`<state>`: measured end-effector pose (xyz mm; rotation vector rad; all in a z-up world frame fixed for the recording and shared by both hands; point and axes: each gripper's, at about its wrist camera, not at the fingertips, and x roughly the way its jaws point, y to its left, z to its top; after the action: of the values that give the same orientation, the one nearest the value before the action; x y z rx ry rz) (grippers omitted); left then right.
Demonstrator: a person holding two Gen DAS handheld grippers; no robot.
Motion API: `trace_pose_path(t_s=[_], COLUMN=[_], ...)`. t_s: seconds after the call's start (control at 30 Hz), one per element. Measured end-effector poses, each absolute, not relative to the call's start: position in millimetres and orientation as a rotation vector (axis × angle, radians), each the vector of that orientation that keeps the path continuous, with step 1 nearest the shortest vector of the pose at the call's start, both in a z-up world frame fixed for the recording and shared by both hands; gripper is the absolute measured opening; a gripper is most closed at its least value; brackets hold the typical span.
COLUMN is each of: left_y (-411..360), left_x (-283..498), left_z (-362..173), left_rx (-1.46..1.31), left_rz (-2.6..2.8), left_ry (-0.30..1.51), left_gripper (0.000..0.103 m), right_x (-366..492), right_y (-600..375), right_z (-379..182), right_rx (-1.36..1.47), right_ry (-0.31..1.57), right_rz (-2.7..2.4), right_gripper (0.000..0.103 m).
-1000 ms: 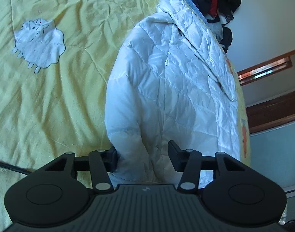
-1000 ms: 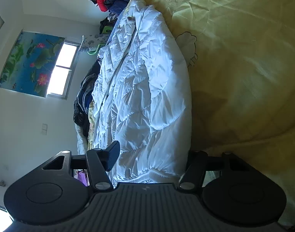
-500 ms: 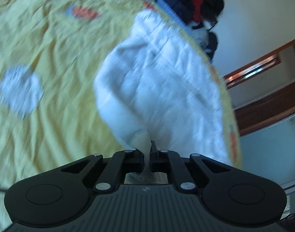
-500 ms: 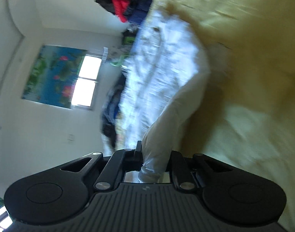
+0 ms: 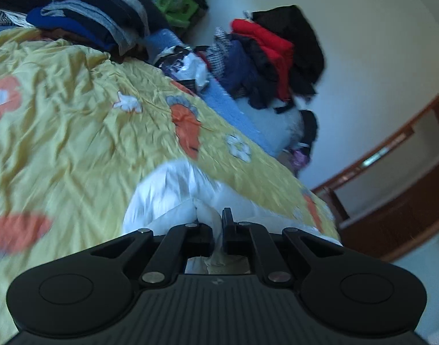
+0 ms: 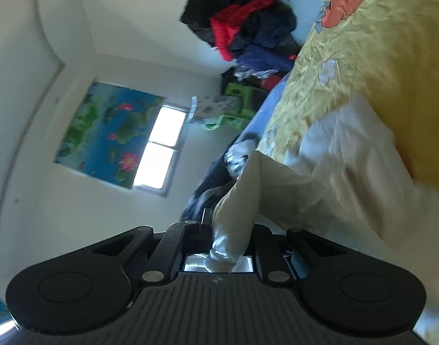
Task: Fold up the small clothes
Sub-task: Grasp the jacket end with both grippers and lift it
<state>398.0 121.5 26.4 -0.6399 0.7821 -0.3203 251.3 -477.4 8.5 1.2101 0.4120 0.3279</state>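
Both grippers are clamped onto the white puffer jacket right now: the left gripper has a pinch of its hem squeezed between closed jaws, and the right gripper is clenched on another bunch of it. The jacket's lifted end hangs over the yellow bedspread, toward the bed's edge nearest the pile of clothes.

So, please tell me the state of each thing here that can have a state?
Left gripper: shut on the jacket hem.
Right gripper: shut on the jacket hem.
Jacket: white, lifted at the near edge, the rest on the bedspread.
Bedspread: yellow, spread out, wrinkled.
Clothes pile: unfolded, heaped past the bed.
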Motion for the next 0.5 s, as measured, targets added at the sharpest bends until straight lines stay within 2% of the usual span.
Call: trace_pose_path(t_s=[0.2, 0.3, 0.4, 0.47, 0.5], left_y=[89.6, 85.3, 94.1, 109.5, 117.5], left_x=[476.8, 492.5, 495.9, 491.9, 489.5], left_z=[-21.2, -51.0, -58.7, -53.4, -49.5], left_rx=[-0.536, -0.54, -0.622, -0.728, -0.775], left_rz=[-0.196, -0.171, -0.172, -0.191, -0.203], left_ry=[0.865, 0.934, 0.951, 0.928, 0.909], left_gripper=[0.006, 0.007, 0.01, 0.017, 0.026], right_x=[343.8, 357.4, 355.9, 347.7, 344.5], right_y=[-492.3, -490.9, -491.8, -495.4, -500.5], right_z=[-49.1, -81.0, -93.0, -89.8, -86.0], right_rx=[1.208, 1.291, 1.381, 1.456, 1.478], right_ry=[0.545, 0.572, 0.514, 0.443, 0.405], right_rz=[0.155, 0.117, 0.138, 0.164, 0.163], right_gripper=[0.014, 0.02, 0.034, 0.063, 0.07])
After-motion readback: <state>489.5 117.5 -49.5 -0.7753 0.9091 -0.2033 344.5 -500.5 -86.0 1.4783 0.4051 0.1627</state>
